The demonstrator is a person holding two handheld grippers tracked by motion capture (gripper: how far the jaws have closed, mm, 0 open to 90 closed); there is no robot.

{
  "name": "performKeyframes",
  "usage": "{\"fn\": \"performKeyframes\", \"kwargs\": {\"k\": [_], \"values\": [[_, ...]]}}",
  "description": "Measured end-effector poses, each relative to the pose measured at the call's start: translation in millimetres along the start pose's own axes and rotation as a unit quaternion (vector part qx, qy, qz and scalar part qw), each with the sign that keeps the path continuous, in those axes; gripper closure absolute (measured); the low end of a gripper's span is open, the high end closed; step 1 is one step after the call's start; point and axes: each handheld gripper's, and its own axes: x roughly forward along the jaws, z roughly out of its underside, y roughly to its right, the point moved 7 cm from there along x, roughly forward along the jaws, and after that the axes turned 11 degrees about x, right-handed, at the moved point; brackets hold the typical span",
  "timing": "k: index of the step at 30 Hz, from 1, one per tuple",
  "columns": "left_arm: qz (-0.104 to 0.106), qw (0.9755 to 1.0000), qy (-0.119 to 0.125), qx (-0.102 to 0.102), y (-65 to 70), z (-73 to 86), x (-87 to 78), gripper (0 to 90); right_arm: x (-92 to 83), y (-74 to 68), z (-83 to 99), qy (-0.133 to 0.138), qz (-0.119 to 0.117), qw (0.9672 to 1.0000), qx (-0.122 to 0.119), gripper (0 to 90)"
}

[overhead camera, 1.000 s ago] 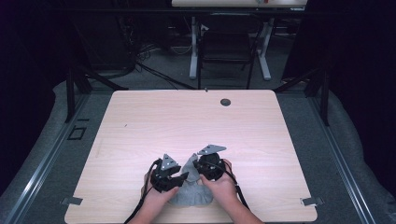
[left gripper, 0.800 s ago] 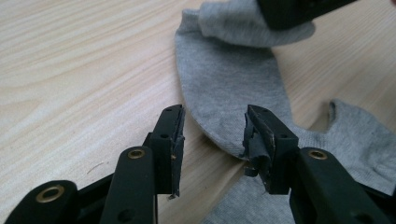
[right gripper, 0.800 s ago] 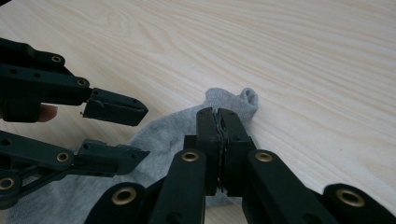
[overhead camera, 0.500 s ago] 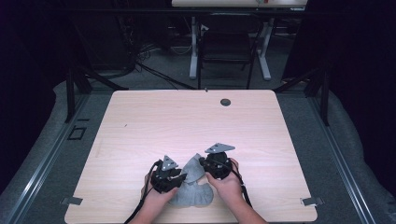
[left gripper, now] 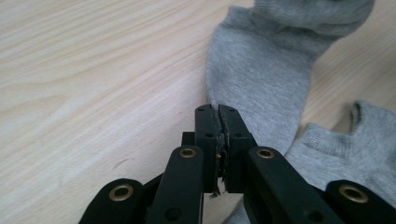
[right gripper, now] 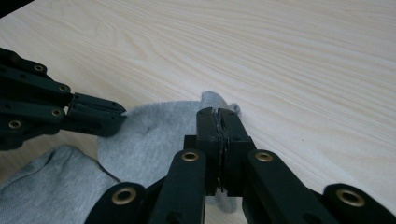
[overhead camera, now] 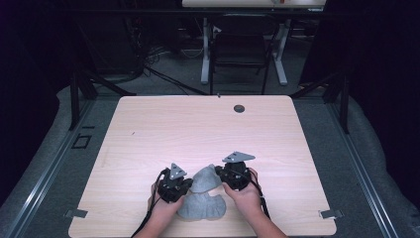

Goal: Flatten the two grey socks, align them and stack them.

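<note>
Two grey socks lie near the table's front edge. The upper sock is stretched between my two grippers, and the other sock lies flat just in front of it. My left gripper has just been closing its jaws and is now shut on the edge of the upper sock. The left gripper's tips pinch the fabric. My right gripper is shut on the opposite end of the same sock, a bit of which pokes out past the right gripper's tips. The left gripper faces it closely.
The light wooden table stretches bare behind the socks, with a round black grommet near its far edge. The second sock lies beside the left gripper's jaws. Chairs and desk legs stand beyond the table.
The right gripper has shifted a little to the right and drawn the upper sock out between the two grippers. The left hand has stayed where it was.
</note>
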Motion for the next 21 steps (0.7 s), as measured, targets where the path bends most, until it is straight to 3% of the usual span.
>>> {"fn": "performKeyframes", "kwargs": {"k": [11,21], "values": [[-0.015,0.9999,-0.003,-0.007,-17.2,4.0,-7.0,87.7,-5.5,11.8,12.4,-0.005,0.007,0.9999,0.009,88.4],[-0.016,0.9997,-0.015,-0.009,-21.0,11.7,-2.9,87.7,5.1,24.8,33.1,-0.043,0.017,0.9987,0.023,88.4]]}}
